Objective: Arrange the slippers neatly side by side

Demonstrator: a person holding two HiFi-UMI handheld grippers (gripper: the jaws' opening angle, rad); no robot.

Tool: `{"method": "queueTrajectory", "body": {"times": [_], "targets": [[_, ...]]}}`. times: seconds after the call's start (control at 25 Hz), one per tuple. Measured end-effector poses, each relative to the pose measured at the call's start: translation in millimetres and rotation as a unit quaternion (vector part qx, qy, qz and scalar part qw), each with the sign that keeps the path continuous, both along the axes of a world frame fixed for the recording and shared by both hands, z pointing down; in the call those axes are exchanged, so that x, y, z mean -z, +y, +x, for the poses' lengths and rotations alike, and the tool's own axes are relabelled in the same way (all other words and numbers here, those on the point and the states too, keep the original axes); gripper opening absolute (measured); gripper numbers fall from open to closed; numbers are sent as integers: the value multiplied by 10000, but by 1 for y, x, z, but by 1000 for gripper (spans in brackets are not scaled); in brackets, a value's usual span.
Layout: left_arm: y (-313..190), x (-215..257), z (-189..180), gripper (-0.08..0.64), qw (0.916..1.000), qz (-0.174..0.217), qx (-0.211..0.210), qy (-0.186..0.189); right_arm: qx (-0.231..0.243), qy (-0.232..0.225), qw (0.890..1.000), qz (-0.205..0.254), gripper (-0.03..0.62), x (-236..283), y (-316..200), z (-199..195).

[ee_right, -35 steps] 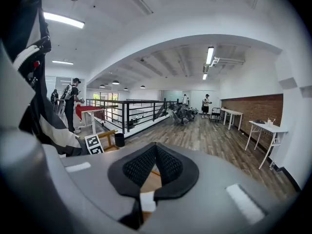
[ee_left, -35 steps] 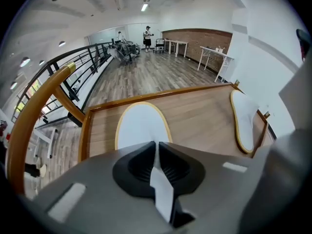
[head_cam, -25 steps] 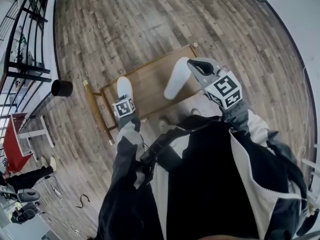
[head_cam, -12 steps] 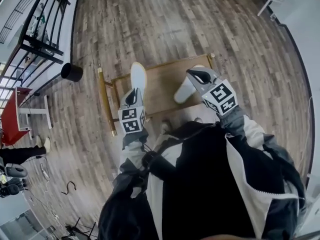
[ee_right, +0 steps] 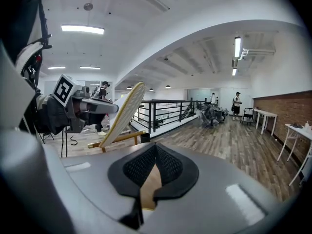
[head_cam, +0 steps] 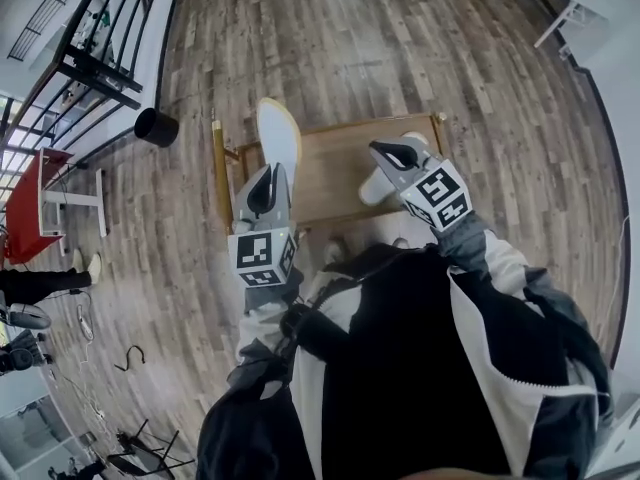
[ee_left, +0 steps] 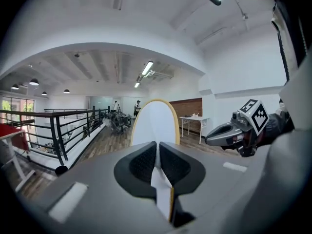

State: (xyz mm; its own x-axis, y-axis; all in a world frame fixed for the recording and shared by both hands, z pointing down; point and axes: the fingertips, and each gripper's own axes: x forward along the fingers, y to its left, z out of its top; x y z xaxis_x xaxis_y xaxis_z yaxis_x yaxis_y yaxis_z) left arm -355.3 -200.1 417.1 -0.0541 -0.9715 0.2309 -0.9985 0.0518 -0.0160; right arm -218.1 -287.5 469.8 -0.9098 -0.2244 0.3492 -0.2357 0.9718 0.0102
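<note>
Much of the right slipper [head_cam: 377,184] is covered in the head view by the right gripper [head_cam: 383,151], so only its white heel part and a bit of toe are seen, and it cannot be told whether it rests on the low wooden stand [head_cam: 330,173] or is held just above it. In the right gripper view only a narrow tan strip [ee_right: 150,186] is shown between the pads, probably that slipper's edge; the right gripper [ee_right: 155,155] is clenched on it. The person's legs and the near edge of the stand are hidden by the dark jacket. The left slipper [head_cam: 277,133], white with a tan rim, is pinched by its thin edge in the left gripper [head_cam: 268,173]. It sticks out straight ahead of the jaws and is raised over the stand's left end. In the left gripper view the left gripper [ee_left: 157,155] is seen tight on the slipper [ee_left: 155,123], with the other gripper off to the right. The two slippers are held well apart. The stand is set on a plank floor [head_cam: 380,38]. A black pot [head_cam: 157,126] is placed near a black railing [head_cam: 100,68], and a red table [head_cam: 25,208] is cut off at the left edge.
</note>
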Motion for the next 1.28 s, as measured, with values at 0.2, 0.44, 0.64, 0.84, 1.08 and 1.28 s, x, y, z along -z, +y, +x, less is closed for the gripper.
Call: {"method": "queueTrajectory", "body": {"times": [0.2,0.44,0.64,0.84,1.08,1.28], "targets": [[12,-5,-6,23,9999,-80,69,56,16,-2,10000,-23,3,-3,5,-5],[17,-18,-23,23,9997,-185,153,68,-19,6,10000,-53,3,-5,9,-13],[23,-73,-45,25,9956,-780,359,383,-151,19,9998,-93,3,-6,8,-4],[26,-133,-80,25,9847,-1362,699,837,-362,77,9993,-104,3,-9,5,7],[29,-201,-116,25,9672,-2094,969,1063,-616,175,9979,-127,3,-15,4,19],[25,-256,-141,25,9488,-2671,1225,1164,-825,236,9962,-157,3,-18,1,28]]}}
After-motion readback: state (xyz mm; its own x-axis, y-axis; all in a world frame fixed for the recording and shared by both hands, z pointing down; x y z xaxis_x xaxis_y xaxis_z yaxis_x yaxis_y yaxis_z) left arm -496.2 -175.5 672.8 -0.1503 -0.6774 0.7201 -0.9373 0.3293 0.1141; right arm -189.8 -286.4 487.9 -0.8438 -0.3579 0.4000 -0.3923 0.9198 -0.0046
